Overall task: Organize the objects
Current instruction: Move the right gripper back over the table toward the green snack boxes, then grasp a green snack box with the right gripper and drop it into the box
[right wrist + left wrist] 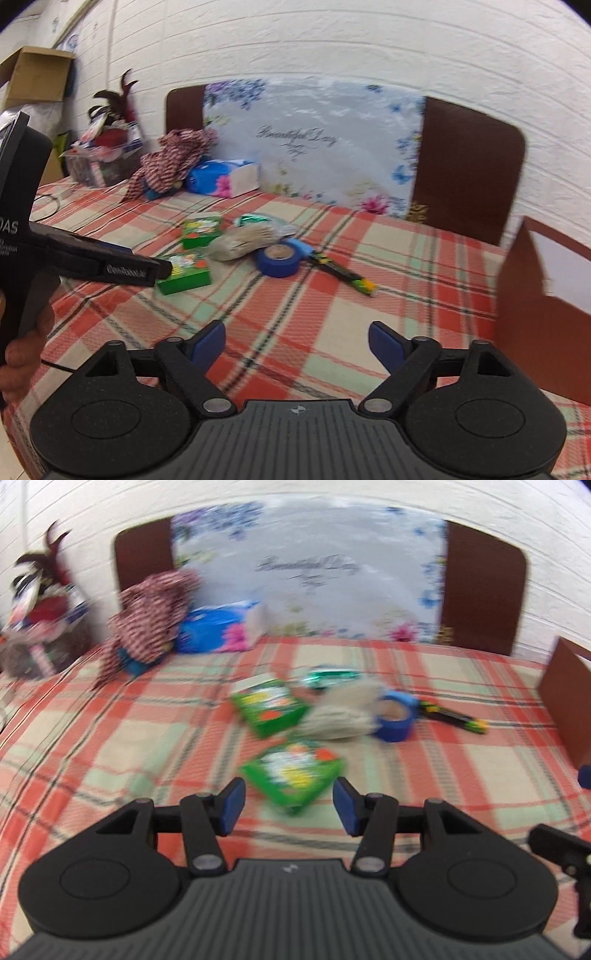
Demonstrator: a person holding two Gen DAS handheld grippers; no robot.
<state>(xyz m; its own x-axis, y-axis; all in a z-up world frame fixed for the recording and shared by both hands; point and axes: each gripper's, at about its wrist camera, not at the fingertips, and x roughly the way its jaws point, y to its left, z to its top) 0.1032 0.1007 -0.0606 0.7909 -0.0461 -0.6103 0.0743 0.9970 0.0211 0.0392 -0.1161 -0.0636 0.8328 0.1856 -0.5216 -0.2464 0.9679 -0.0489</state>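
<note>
Left tongs [288,806] spread, nothing pinched, aimed straight at nearer green box [293,775] just ahead on plaid bed [110,738]; long axis slanted across the gap. Right tongs [297,345] spread wider, empty, well apart from it. Beyond: 2nd green box [269,706], blue tape roll [395,716].

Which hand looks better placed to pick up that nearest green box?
The left. The left gripper is open with the nearest green box straight ahead between its fingers. The right gripper faces bare tablecloth, off to the box's right.
</note>
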